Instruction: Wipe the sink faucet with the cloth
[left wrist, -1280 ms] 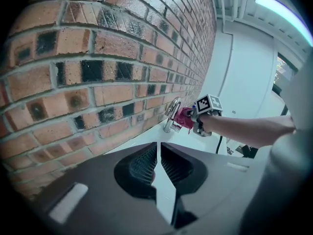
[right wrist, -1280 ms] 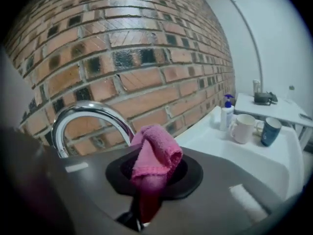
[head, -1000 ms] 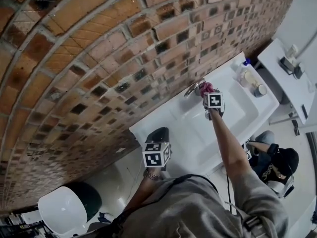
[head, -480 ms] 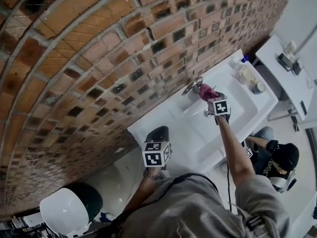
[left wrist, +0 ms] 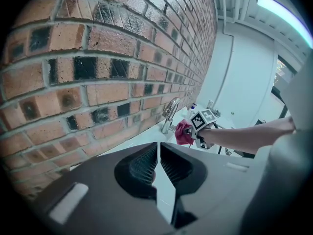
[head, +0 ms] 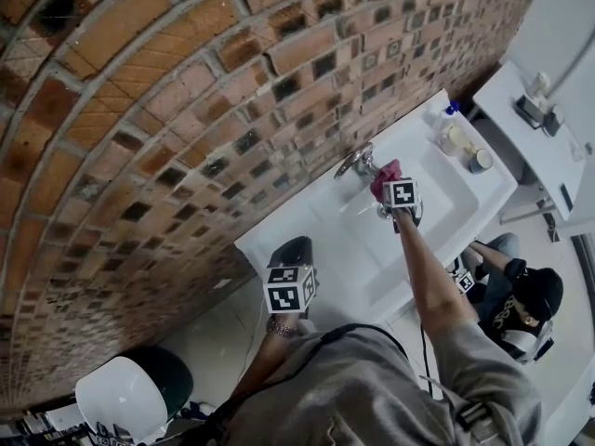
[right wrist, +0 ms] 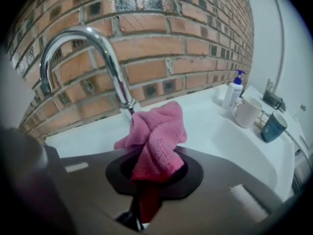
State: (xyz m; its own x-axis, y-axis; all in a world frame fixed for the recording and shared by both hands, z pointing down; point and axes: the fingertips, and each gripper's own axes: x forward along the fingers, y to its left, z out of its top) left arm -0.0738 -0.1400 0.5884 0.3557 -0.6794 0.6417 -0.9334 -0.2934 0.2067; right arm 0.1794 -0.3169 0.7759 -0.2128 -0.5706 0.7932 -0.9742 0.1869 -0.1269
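Note:
A curved chrome faucet (right wrist: 93, 48) rises from the back rim of the white sink (head: 437, 216), against the brick wall. My right gripper (right wrist: 151, 168) is shut on a bunched pink cloth (right wrist: 156, 136). The cloth's upper fold sits right at the lower stem of the faucet; I cannot tell whether it touches. In the head view the cloth (head: 386, 177) lies just right of the faucet (head: 358, 161), with the right gripper (head: 390, 186) behind it. My left gripper (head: 296, 247) hangs at the sink's left end, shut and holding nothing. It looks toward the faucet (left wrist: 170, 112) and cloth (left wrist: 184, 132).
A soap pump bottle (right wrist: 234, 89), a white mug (right wrist: 247, 111) and a dark mug (right wrist: 273, 126) stand on the sink's right ledge. The brick wall (head: 186, 91) runs close behind the faucet. A seated person (head: 521, 305) is below the sink's right end.
The right gripper with the cloth drew a little away from the faucet and came back close beside its stem. The left gripper has stayed put.

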